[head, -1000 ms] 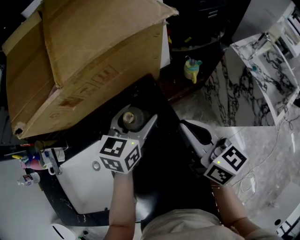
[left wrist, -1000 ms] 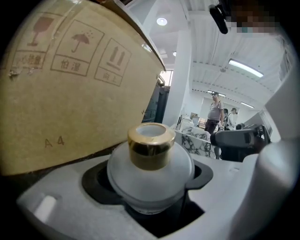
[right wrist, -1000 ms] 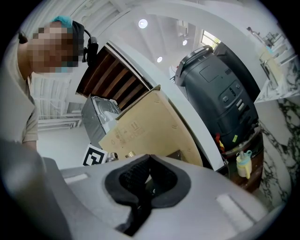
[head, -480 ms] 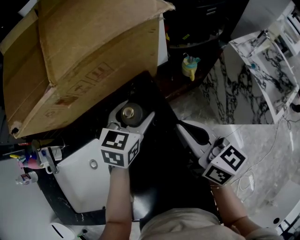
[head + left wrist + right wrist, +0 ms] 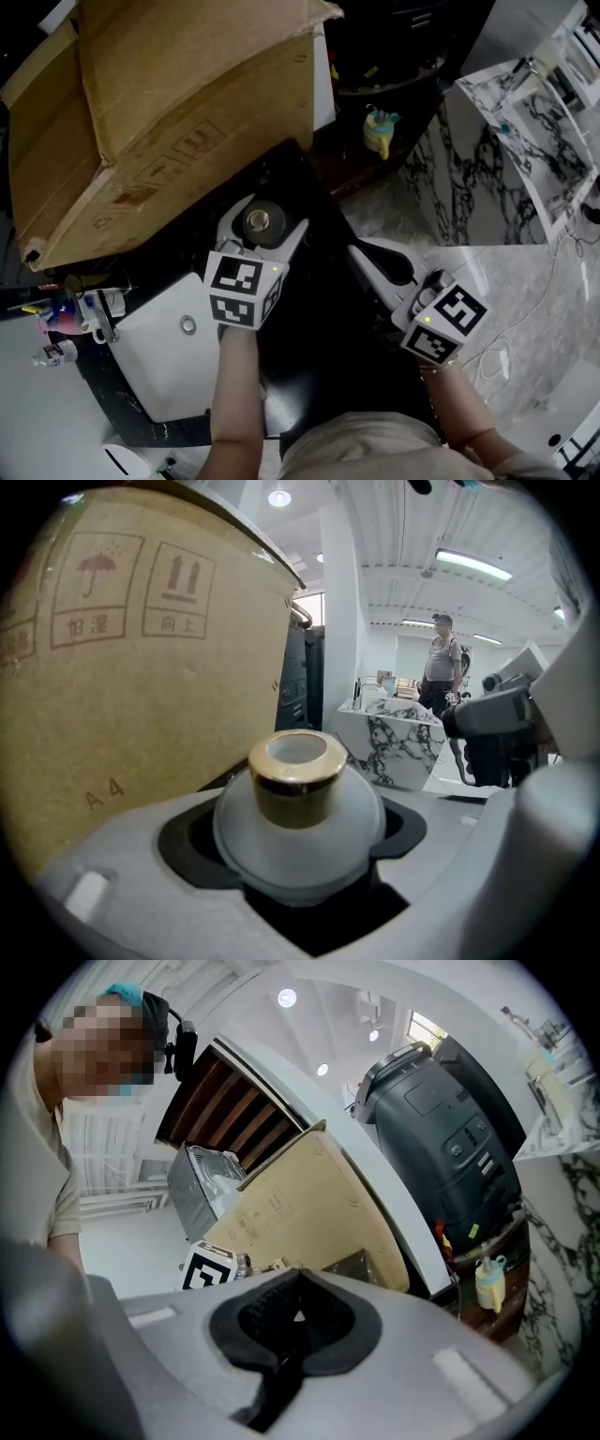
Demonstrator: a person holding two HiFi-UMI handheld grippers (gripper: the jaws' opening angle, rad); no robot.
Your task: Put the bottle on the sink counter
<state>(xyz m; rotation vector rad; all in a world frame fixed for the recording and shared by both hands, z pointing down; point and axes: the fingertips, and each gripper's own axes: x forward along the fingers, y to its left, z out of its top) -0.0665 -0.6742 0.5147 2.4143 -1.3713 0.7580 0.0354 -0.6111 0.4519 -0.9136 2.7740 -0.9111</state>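
Note:
A round frosted-white bottle [image 5: 298, 808] with a gold cap [image 5: 260, 223] sits between the jaws of my left gripper [image 5: 266, 214], which is shut on it. In the head view the bottle hangs over the black sink counter [image 5: 323, 309], close to the big cardboard box [image 5: 169, 112]. A white sink basin [image 5: 159, 361] lies to the lower left of the gripper. To the right, above the counter's edge, my right gripper [image 5: 367, 255] has its dark pads [image 5: 298, 1321] pressed together on nothing.
The cardboard box overhangs the counter's far left. A small yellow bottle with a teal top [image 5: 380, 131] stands on a dark shelf beyond. Marble units [image 5: 525, 122] stand at the right. Small bottles [image 5: 66, 319] cluster left of the sink.
My left gripper has edged slightly away from me with the bottle still held. The right gripper has drifted a little to the left.

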